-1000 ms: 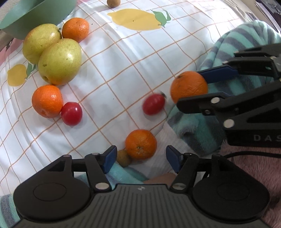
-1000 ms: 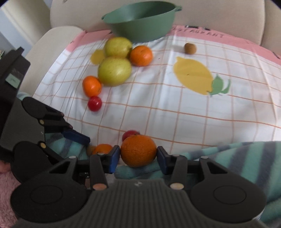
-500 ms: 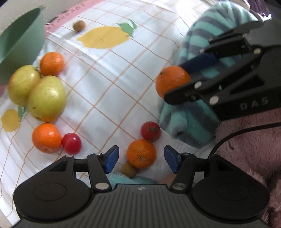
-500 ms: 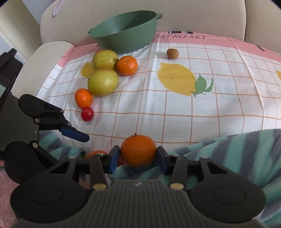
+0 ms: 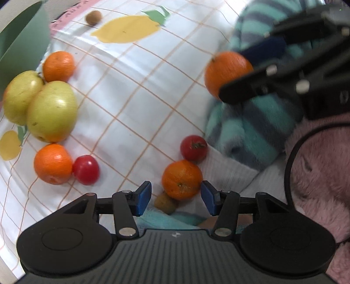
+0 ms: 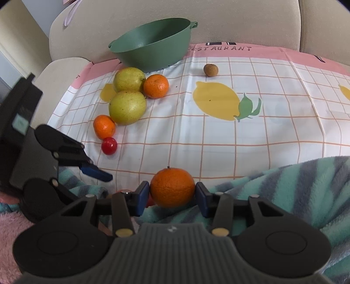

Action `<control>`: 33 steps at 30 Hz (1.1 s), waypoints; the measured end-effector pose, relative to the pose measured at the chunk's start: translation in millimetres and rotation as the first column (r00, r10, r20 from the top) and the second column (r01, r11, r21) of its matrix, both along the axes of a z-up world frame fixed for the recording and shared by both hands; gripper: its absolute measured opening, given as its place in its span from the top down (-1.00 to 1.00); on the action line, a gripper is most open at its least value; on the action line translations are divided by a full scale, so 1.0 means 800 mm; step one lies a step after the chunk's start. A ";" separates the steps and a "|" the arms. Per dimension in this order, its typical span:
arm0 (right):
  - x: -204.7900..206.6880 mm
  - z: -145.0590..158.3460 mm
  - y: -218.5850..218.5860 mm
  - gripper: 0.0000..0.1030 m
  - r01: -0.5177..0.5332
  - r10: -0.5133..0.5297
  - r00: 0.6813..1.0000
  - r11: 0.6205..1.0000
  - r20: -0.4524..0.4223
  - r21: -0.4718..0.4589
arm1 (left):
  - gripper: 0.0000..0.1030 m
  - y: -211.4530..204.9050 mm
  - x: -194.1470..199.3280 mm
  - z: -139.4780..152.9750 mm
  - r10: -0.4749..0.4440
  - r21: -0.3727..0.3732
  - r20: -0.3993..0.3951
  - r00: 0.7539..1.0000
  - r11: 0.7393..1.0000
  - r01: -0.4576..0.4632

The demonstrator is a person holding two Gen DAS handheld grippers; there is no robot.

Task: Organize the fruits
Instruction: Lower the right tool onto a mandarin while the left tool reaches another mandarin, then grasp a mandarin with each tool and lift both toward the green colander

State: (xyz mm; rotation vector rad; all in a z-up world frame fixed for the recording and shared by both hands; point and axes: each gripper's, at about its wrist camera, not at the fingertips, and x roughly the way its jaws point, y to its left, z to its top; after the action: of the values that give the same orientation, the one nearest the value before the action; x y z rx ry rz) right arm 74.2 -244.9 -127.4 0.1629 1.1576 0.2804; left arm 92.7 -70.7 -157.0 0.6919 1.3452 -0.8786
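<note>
The right claw (image 6: 172, 194) is clenched on 1 orange (image 6: 172, 186), both blue pads pressing its sides; the fruit is held clear above the near edge of the checked cloth (image 6: 218, 139) and a striped teal blanket (image 6: 284, 192). In the left wrist view the same orange (image 5: 227, 73) shows at upper right between the right claw's black fingers. The left claw (image 5: 176, 197) points down over the cloth's near edge and is released: its jaws have just been closing, and a mandarin (image 5: 182, 179) sits in the gap, with the right pad just beside it and the left pad apart from it. A small brown fruit (image 5: 165, 205) lies touching the mandarin on its near side, and 1 red tomato (image 5: 194, 148) touches it on the far side. Further left on the cloth, 2 yellow-green pears (image 6: 128, 107) lie touching each other; 1 mandarin (image 6: 156, 85) rests against them on the far side, and another mandarin (image 6: 104, 126) lies on the near side with a second tomato (image 6: 109, 146) touching it. A second small brown fruit (image 6: 210, 70) lies alone near the cloth's pink border. The green bowl (image 6: 153, 43) stands at the far edge of the cloth, against the beige sofa back (image 6: 240, 19); no fruit is visible inside it. A pink fleece (image 5: 317, 163) lies at the near right in the left wrist view.
</note>
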 end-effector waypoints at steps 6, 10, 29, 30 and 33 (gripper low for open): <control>-0.001 0.000 0.004 0.15 -0.005 0.005 1.000 1.000 0.004 -0.018 | -0.20 -0.017 -0.005 -0.010 -0.014 0.036 0.006 1.000 0.999 0.014; -0.002 -0.001 0.005 0.15 -0.010 0.010 1.000 1.000 0.006 -0.028 | -0.11 -0.022 -0.001 -0.025 0.009 0.038 0.002 1.000 0.999 -0.009; -0.004 0.011 0.009 0.15 -0.008 0.010 0.999 0.999 0.044 -0.033 | 0.06 0.013 -0.011 0.041 0.199 -0.052 0.166 0.966 0.980 -0.193; -0.004 0.014 0.010 0.15 -0.009 0.011 0.999 0.999 0.050 -0.034 | 0.06 0.018 -0.008 0.049 0.223 -0.066 0.171 0.960 0.974 -0.215; -0.001 0.020 0.011 0.15 -0.015 0.017 0.998 0.999 0.065 -0.034 | 0.06 0.034 0.002 0.070 0.296 -0.123 0.176 0.939 0.953 -0.277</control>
State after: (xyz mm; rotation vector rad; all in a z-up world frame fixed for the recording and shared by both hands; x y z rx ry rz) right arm 73.6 -235.8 -111.3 0.1145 1.0990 0.2779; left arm 94.0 -43.9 -101.0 0.4770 1.1852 -0.6201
